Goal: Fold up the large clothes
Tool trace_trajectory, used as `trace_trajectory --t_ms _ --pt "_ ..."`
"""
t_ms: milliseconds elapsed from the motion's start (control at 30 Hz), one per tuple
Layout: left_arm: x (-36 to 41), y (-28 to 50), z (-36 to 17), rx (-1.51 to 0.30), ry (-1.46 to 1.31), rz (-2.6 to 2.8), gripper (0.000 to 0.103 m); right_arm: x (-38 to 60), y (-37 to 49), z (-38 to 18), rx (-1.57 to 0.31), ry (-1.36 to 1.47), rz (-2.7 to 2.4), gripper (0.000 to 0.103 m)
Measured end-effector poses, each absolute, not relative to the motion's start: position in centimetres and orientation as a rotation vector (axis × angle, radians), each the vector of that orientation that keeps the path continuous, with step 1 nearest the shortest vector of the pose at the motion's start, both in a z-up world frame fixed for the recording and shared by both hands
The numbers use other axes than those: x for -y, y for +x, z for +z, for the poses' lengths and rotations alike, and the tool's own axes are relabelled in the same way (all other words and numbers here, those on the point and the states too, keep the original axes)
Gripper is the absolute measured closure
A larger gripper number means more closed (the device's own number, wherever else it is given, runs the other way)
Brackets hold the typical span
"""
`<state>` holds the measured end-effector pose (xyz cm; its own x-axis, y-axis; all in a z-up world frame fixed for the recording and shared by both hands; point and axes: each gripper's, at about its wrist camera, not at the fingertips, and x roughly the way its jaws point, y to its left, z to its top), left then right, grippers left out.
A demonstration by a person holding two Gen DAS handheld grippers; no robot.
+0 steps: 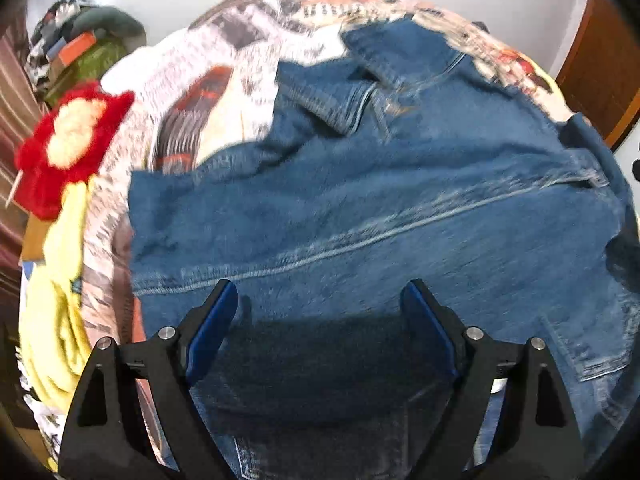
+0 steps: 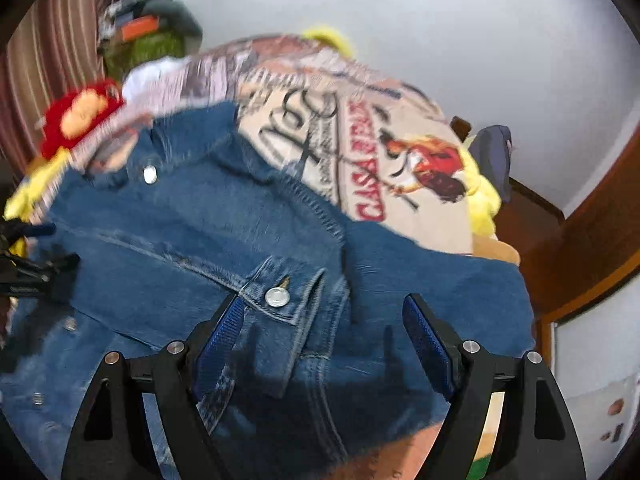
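Hovering open grippers (image 1: 320, 304) over denim jacket (image 1: 400, 200)

I see a plain white wall (image 2: 460, 32) behind the bed, whose printed bedspread (image 2: 400, 168) reaches its far edge. Brown striped curtains (image 2: 44, 80) hang at the left, beside a heap of clutter (image 1: 80, 48). Wooden furniture (image 2: 592, 216) stands at the right. Light is even, with soft shadows.

Left gripper (image 1: 318, 300) tilted downward, jaws spread wide, right gripper (image 2: 324, 316) likewise, nothing clamped
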<state>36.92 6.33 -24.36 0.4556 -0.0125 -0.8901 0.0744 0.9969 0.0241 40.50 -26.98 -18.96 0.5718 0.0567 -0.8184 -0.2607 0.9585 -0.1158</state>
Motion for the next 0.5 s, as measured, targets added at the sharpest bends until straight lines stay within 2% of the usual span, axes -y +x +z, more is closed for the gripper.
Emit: trace_trajectory --t_ms 267,500 --pt "-2.4 37.6 -17.6 -0.946 0.066 -0.126 0.017 35.5 38.9 -14.3 -0.883 0.024 0.116 0.022" --pt "2.5 39.5 -16.0 -0.913 0.072 -0.229 0.015 44.7 38.3 -15.9 -0.929 0.227 -0.018 0.022"
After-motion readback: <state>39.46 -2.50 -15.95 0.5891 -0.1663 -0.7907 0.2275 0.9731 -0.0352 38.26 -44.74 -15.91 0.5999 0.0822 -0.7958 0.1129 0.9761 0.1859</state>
